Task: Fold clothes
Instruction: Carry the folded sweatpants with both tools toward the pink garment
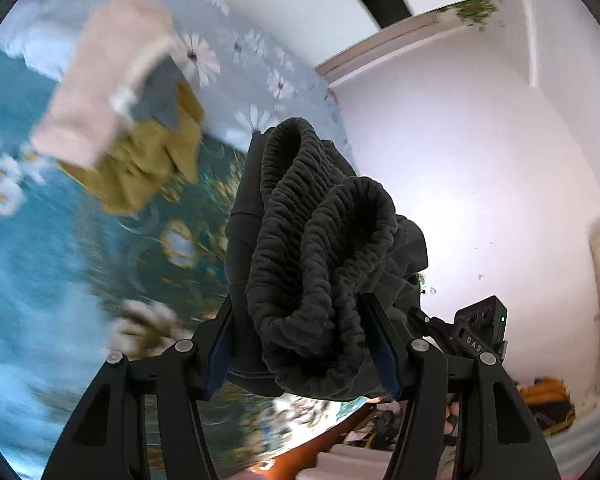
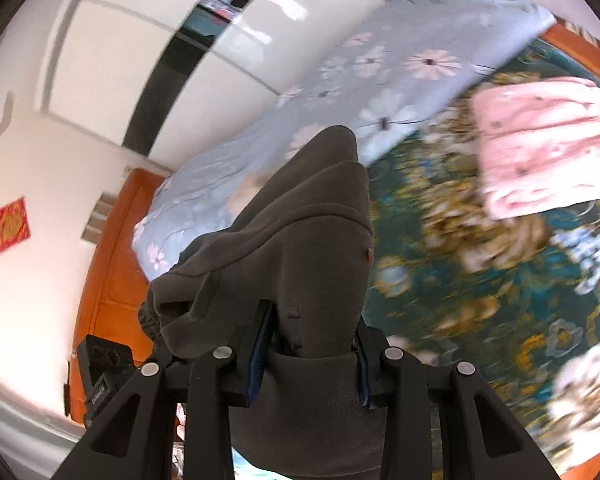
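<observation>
My left gripper [image 1: 304,344] is shut on a black garment [image 1: 320,240], gripping its bunched elastic waistband, and holds it in the air above the bed. My right gripper [image 2: 310,354] is shut on the same dark grey-black garment [image 2: 300,248], whose cloth drapes over and between the fingers. A stack of folded clothes lies on the bed: a pink piece [image 1: 104,80] on top, a grey one [image 1: 160,92] and an olive one [image 1: 148,168] under it. The pink folded piece [image 2: 544,144] also shows in the right wrist view.
The bed has a teal floral sheet [image 1: 40,240] and a pale blue daisy quilt [image 2: 380,80] bunched along the wall side. An orange wooden bed frame [image 2: 108,280] edges it. White wardrobe doors [image 2: 140,60] stand behind. The other gripper's camera block [image 1: 484,320] shows at right.
</observation>
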### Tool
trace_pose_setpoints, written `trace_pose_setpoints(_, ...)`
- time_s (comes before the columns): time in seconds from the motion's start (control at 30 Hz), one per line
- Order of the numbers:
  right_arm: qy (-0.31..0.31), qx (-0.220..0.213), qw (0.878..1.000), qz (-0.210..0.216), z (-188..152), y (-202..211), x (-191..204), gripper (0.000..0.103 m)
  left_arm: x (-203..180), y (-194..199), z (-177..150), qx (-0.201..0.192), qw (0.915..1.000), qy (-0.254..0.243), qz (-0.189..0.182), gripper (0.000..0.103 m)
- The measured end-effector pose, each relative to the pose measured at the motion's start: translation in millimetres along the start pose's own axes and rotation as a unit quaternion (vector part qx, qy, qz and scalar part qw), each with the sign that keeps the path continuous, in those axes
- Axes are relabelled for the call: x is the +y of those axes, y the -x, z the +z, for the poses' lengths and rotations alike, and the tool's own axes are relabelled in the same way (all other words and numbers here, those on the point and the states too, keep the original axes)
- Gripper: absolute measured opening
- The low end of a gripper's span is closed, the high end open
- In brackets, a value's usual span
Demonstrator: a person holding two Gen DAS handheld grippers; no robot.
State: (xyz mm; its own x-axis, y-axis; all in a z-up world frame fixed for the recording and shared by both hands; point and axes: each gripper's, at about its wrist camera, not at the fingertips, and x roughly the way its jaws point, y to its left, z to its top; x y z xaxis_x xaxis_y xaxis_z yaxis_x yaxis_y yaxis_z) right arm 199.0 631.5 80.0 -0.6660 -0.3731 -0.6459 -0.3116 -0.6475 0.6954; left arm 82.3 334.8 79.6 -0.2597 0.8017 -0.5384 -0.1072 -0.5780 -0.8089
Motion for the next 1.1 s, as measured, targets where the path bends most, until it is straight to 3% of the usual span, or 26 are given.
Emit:
trace_pose_setpoints(0.2,-0.05,0.011,0.999,-0.018,85.5,50.6,-121.2,0.038,-77.8,-135.4,7.0,0.063,0.9979,0.005,0.017,0.061)
trace_pose_setpoints(0.43,-0.11,0.002,0.994,-0.028,143.5,77.6,-220.6,0.038,-133.5,-254.9,32.6,0.133,0.9898,-0.017,0.05,0.061)
trace_pose_setpoints(0.6,-0.145,-0.008,0.989,-0.036,175.1,76.2,-263.7,0.038,-150.8,-321.5,59.3,0.17,0.9825,-0.032,0.07,0.061)
trace_pose_setpoints(0.77,-0.161,-0.007,0.986,-0.045,208.5,61.3,-294.9,0.038,-157.2,-378.0,84.8,0.199,0.9765,-0.015,0.08,0.061)
trace_pose_setpoints(1.1,-0.173,0.011,0.983,-0.061,246.6,8.6,-335.9,0.038,-130.3,-443.5,116.6,0.213,0.9723,0.008,0.095,0.061)
